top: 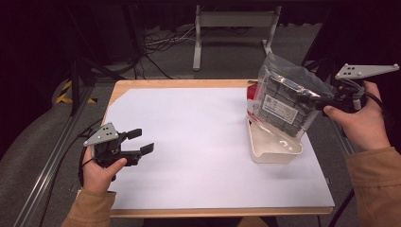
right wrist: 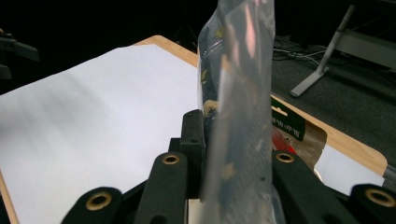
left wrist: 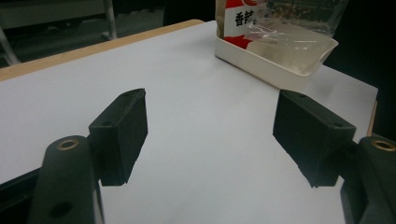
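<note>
1. Right gripper (top: pixel 318 100) is where I start: its jaws are clamped on the edge of a clear plastic bag (top: pixel 283 94), and in the right gripper view the film (right wrist: pixel 240 116) runs up between the two black jaws, pinched tight.
2. That bag holds what looks like rows of small grey blocks and carries a white label. I'm holding it tilted over the white tray (top: pixel 279 150), its lower end down inside the tray or just above the floor; I cannot tell whether it touches.
3. Behind the bag, at the far end of the tray, stands a red-and-white packet (left wrist: pixel 236 23), already in place.
4. Left gripper (top: pixel 142 140) hangs near the table's (top: pixel 189 137) near-left part with jaws apart and nothing between them, well away from the tray.
5. As I judge it, the pick-up is done and the bag is brought to the tray; what remains is to settle it fully in, let go, and draw the right gripper clear. The left one has no part yet, unless I need it to steady the tray.
</note>
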Demonstrator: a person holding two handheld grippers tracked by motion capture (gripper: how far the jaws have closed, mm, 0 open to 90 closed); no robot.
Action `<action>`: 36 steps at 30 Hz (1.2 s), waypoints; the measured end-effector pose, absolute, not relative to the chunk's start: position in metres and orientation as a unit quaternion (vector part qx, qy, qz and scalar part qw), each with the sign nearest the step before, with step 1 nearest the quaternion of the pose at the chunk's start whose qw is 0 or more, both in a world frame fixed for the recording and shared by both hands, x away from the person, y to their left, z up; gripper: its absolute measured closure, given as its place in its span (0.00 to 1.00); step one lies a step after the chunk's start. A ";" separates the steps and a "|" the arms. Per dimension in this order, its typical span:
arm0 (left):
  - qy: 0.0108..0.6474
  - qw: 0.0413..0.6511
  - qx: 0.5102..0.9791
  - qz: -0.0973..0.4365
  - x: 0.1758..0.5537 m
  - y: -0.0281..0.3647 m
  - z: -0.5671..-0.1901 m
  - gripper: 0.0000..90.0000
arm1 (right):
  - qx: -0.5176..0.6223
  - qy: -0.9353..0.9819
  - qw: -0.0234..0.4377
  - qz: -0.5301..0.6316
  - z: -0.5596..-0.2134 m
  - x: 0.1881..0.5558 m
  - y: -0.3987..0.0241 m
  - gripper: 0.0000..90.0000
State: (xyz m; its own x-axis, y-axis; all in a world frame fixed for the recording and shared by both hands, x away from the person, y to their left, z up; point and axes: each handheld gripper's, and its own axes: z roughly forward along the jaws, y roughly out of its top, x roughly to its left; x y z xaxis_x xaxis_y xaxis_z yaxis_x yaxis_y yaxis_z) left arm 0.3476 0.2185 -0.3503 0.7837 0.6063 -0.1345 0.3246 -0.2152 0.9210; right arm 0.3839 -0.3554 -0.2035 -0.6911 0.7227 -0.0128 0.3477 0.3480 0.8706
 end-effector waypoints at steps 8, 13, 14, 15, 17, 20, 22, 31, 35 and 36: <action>0.305 0.547 0.769 0.130 0.347 0.220 -0.351 0.29 | 0.358 0.793 0.191 0.453 -0.216 0.392 -0.359 0.84; 0.310 0.547 0.767 0.125 0.347 0.219 -0.352 0.29 | 0.364 0.806 0.185 0.429 -0.222 0.392 -0.354 0.84; 0.310 0.547 0.767 0.125 0.347 0.219 -0.352 0.29 | 0.366 0.807 0.184 0.426 -0.223 0.392 -0.353 0.84; 0.309 0.549 0.767 0.125 0.347 0.219 -0.352 0.29 | 0.369 0.807 0.186 0.422 -0.224 0.392 -0.353 0.84; 0.309 0.548 0.767 0.125 0.347 0.219 -0.351 0.29 | 0.374 0.808 0.190 0.413 -0.225 0.392 -0.351 0.84; 0.308 0.548 0.768 0.125 0.347 0.219 -0.351 0.29 | 0.376 0.812 0.190 0.405 -0.227 0.393 -0.350 0.85; 0.305 0.548 0.768 0.128 0.348 0.219 -0.351 0.29 | 0.379 0.815 0.191 0.394 -0.229 0.394 -0.347 0.85; 0.307 0.548 0.768 0.126 0.348 0.218 -0.352 0.29 | 0.370 0.822 0.178 0.396 -0.224 0.388 -0.351 0.85; 0.303 0.545 0.772 0.124 0.349 0.216 -0.352 0.29 | 0.374 0.832 0.171 0.373 -0.219 0.385 -0.348 0.85; 0.302 0.545 0.772 0.125 0.349 0.216 -0.352 0.29 | 0.376 0.837 0.168 0.360 -0.221 0.386 -0.344 0.85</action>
